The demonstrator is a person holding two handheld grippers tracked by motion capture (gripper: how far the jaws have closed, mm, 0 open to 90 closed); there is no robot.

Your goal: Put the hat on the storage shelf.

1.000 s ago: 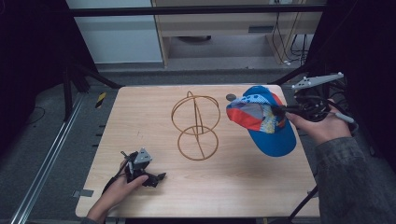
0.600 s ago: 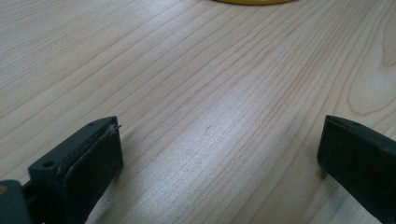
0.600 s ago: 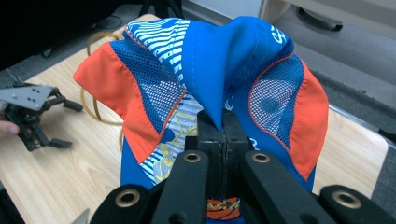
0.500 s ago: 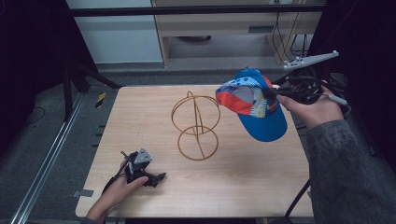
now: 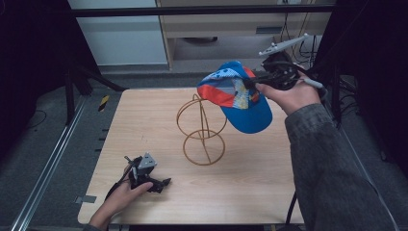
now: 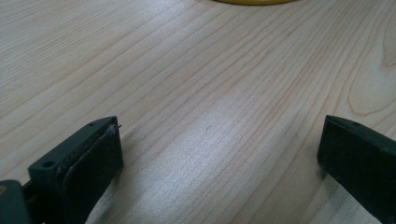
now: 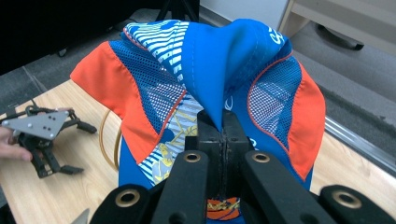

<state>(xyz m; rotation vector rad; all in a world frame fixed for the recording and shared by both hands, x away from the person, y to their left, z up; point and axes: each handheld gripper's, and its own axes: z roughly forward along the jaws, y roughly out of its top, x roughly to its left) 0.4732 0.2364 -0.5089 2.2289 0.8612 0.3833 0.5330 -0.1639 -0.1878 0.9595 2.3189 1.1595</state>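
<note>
A lab-like recording bay: a wooden worktop (image 5: pixel 144 120) inside a black metal frame (image 5: pixel 202 8), cables (image 5: pixel 288 33) behind.

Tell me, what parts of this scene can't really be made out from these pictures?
- High view: the right gripper grips the cap, but its jaw tips are hidden by fabric.
- Right gripper view: most of the wire stand is hidden behind the cap.
- Left gripper view: the stand is cut off by the top edge.
- High view: the left gripper is too small to judge its jaws.

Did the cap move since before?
Yes. The cap, pinched in the right tool, went up and left, closer to the top of the gold wire stand on the table.
</note>
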